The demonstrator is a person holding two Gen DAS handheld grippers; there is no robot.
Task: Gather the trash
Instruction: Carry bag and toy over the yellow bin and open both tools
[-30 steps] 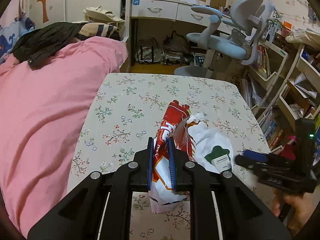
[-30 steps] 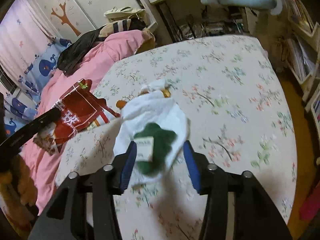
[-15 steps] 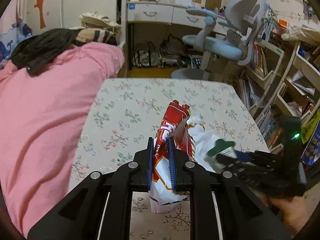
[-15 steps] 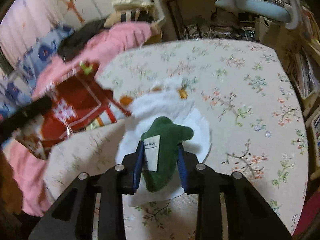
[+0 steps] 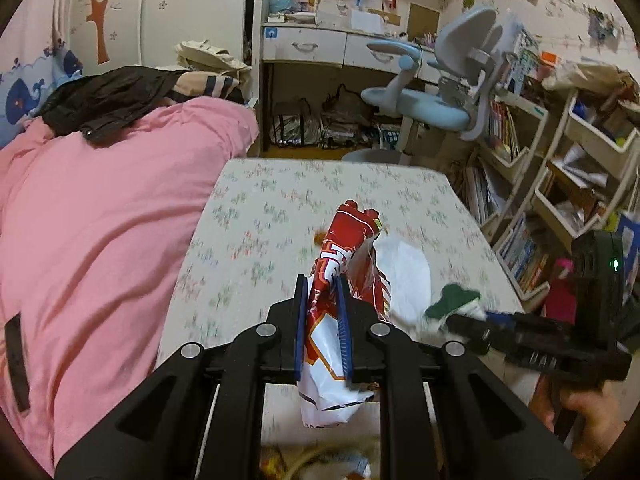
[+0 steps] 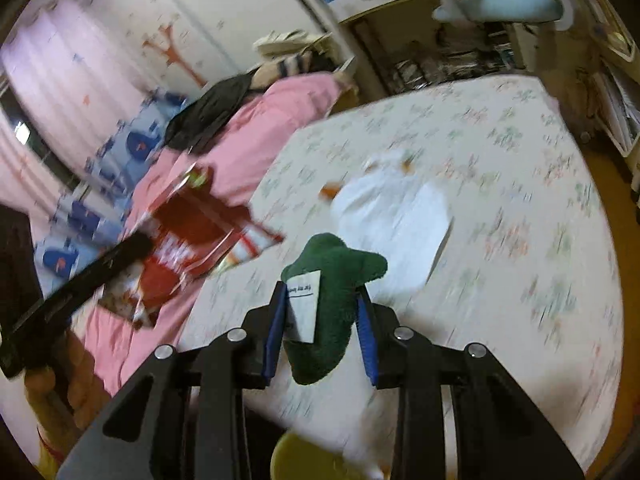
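Both wrist cameras look steeply down, close over the shared floral table (image 5: 256, 216).

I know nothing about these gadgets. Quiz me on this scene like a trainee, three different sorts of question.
1. True or false: the left gripper is shut on a red and white snack bag.
2. What sits between the pads of the right gripper? A) a book B) a green fuzzy item with a white tag C) a spoon
3. Fill in: the white wrapper lies on the ____-patterned table.

Key: 1 true. 2 B. 3 floral.
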